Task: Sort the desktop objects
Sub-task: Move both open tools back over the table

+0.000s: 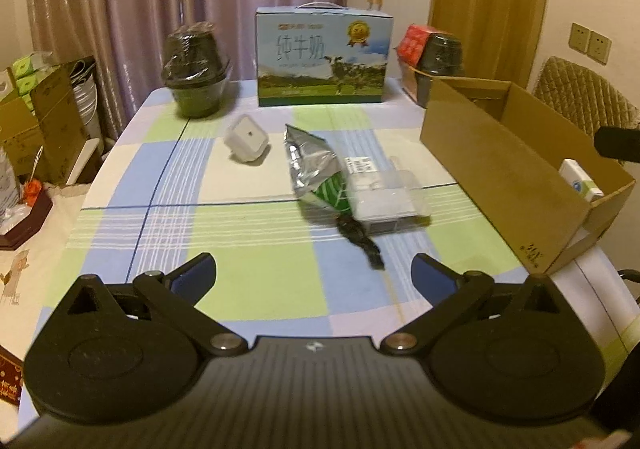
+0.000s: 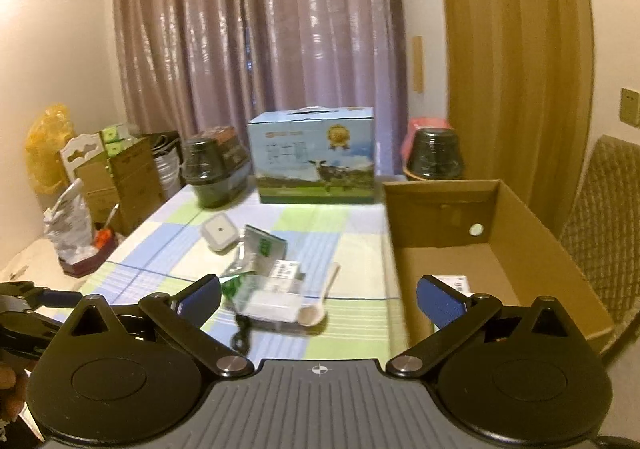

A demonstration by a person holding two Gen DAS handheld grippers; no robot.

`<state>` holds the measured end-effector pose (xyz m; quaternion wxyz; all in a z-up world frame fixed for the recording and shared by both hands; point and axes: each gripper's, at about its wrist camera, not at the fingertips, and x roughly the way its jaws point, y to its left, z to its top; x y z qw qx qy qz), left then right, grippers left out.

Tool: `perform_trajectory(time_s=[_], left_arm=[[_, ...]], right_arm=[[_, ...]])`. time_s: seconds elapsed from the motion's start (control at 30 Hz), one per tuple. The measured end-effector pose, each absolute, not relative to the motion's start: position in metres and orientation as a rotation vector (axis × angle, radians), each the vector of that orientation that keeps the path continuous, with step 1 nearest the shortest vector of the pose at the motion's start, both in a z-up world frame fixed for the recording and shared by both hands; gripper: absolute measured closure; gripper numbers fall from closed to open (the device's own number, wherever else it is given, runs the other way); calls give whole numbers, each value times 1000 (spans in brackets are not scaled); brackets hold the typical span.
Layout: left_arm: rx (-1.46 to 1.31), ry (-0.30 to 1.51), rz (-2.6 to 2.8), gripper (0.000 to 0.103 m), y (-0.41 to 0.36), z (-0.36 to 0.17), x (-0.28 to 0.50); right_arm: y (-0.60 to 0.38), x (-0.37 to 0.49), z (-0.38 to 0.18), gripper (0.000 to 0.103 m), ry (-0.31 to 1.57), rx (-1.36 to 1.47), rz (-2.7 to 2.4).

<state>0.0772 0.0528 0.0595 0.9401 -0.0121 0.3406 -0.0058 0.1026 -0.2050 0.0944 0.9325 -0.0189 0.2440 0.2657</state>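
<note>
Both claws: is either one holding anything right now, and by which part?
Nothing is held. The left claw and the right claw are both open and empty.

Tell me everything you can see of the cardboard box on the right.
The cardboard box is plain brown corrugated board, long and rectangular, open at the top, standing upright along the table's right side. A small white round sticker marks its inner far wall. At least one white packet lies inside, near the close end. Neither gripper touches it.

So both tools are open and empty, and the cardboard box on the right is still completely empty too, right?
Not quite: the cardboard box already holds a small white packet, as the right wrist view shows. The left tool and right tool are open and empty.
</note>
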Motion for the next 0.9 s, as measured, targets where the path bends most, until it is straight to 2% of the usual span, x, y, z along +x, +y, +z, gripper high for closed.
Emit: perform_trajectory(time_s=[0.53, 0.9], left_arm=[[-62, 727, -37, 2, 66, 33, 86], [-53, 757, -85, 12, 50, 7, 119]], right_arm=[[-159, 110, 57, 2, 601, -24, 592], [-152, 147, 25, 2, 663, 10, 544]])
